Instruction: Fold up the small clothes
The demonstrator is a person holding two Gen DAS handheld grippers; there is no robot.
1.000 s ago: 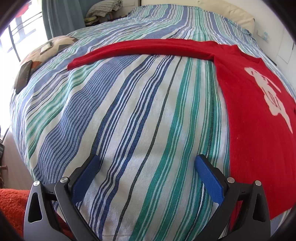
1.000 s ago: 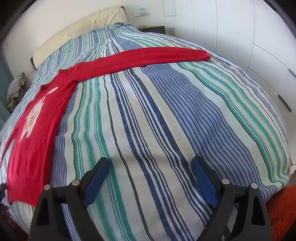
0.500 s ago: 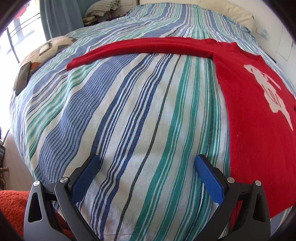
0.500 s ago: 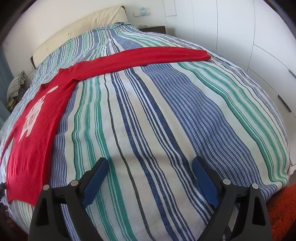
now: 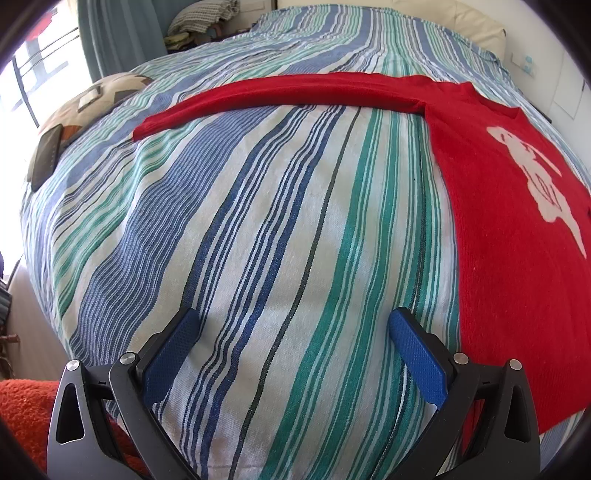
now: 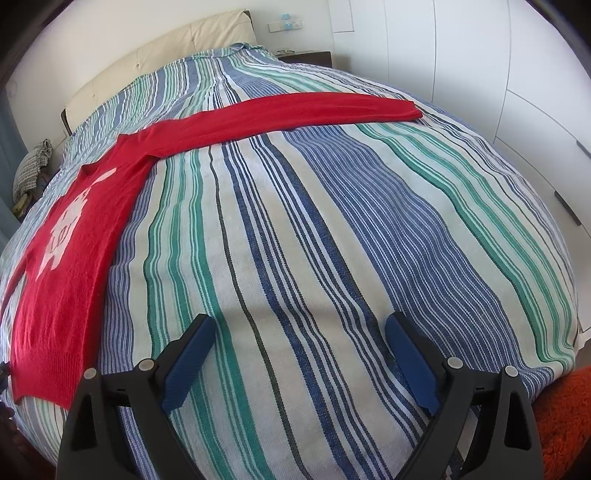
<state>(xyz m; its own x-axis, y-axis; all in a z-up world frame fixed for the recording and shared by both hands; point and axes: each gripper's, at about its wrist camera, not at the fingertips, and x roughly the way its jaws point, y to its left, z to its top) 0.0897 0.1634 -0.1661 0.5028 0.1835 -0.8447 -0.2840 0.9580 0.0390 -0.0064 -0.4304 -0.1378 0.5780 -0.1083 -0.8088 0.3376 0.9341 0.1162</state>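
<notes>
A red long-sleeved sweater [image 5: 509,258] with a white figure on its chest lies flat on the striped bedspread [image 5: 258,221]. In the left wrist view its body fills the right side and one sleeve [image 5: 280,92] stretches left across the bed. My left gripper [image 5: 293,328] hovers open over bare bedspread, left of the sweater's hem. In the right wrist view the sweater [image 6: 70,258] lies at the left and its other sleeve [image 6: 295,110] reaches right. My right gripper [image 6: 299,332] is open over bare bedspread [image 6: 332,240], holding nothing.
A patterned cushion [image 5: 88,107] with a dark phone [image 5: 46,157] lies at the bed's left edge. The cream headboard [image 6: 155,66], white wardrobe doors [image 6: 517,74] and an orange rug [image 6: 565,424] border the bed. Folded laundry [image 5: 207,14] sits beyond the far corner.
Both grippers have edged slightly forward over the bed, so the sweater sits a little lower and closer in each view. The sweater itself has not moved.
</notes>
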